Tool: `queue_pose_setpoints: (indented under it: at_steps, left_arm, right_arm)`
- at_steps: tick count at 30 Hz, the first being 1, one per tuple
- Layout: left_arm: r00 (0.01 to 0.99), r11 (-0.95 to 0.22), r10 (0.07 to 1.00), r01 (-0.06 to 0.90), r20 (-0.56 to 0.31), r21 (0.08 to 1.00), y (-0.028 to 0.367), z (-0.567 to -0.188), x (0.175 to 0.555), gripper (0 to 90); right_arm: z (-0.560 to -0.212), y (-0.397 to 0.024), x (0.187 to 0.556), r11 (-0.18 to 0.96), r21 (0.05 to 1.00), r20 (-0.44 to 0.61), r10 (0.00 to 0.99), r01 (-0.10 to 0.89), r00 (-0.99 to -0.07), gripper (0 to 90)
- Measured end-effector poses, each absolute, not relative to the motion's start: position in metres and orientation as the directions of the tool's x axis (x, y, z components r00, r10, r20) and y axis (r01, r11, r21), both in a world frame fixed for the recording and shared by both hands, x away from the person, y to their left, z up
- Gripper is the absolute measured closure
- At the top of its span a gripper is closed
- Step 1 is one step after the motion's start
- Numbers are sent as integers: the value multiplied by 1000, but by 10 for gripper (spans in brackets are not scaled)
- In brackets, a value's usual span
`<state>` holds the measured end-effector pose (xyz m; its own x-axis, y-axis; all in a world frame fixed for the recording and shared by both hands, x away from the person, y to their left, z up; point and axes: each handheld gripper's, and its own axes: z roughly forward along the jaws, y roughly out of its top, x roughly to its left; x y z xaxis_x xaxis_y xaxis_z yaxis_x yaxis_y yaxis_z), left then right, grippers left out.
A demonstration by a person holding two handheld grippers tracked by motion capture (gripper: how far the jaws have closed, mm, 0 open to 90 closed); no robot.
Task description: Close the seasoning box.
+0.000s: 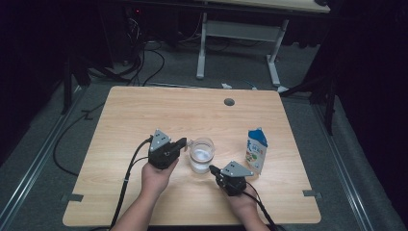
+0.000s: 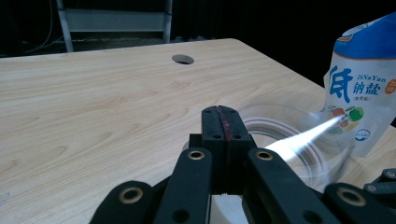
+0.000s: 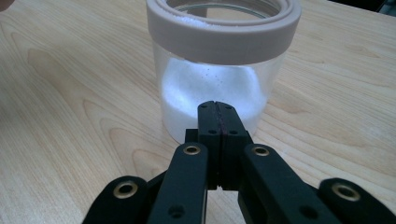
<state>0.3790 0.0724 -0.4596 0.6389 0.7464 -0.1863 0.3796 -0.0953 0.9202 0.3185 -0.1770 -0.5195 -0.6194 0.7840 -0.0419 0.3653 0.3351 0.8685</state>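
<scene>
A clear glass jar [image 1: 201, 155] with a pale rim band, part-filled with white powder, stood mid-table on the light wooden table [image 1: 144, 110]. The left gripper [image 1: 182, 142] and the right gripper [image 1: 212, 169] flanked it closely, jaws pressed together, empty. A blue-and-white pouch [image 1: 256, 150] stood upright nearby.

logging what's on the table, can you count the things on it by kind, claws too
jars with white powder: 1, the jar
printed bags: 1, the bag
claws, both shut and empty: 2, the left claw and the right claw
total: 4
</scene>
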Motion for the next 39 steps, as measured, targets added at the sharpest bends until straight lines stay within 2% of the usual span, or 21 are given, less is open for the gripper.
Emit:
queue_pose_setpoints:
  at_steps: [8,17,29,36,37,39]
  left_arm:
    - [629,-114,758,388,-172,915,78,-467,369,899]
    - [617,-134,763,440,-191,888,71,-496,357,899]
    - [642,-167,749,421,-164,891,62,-511,330,899]
    - [603,-180,786,429,-132,885,98,-518,324,897]
    - [595,-182,794,432,-127,883,107,-518,325,882]
    - [575,-196,811,440,-107,876,124,-518,329,777]
  right_arm:
    - [-518,-180,315,340,867,-48,785,364,-618,899]
    - [-518,-186,316,325,869,-41,799,373,-600,899]
    - [-518,-189,318,319,871,-37,801,374,-597,899]
    - [-509,-192,332,282,884,-24,823,372,-568,899]
    - [-508,-192,334,279,884,-22,826,375,-563,899]
    - [-506,-192,340,274,888,-28,833,368,-552,899]
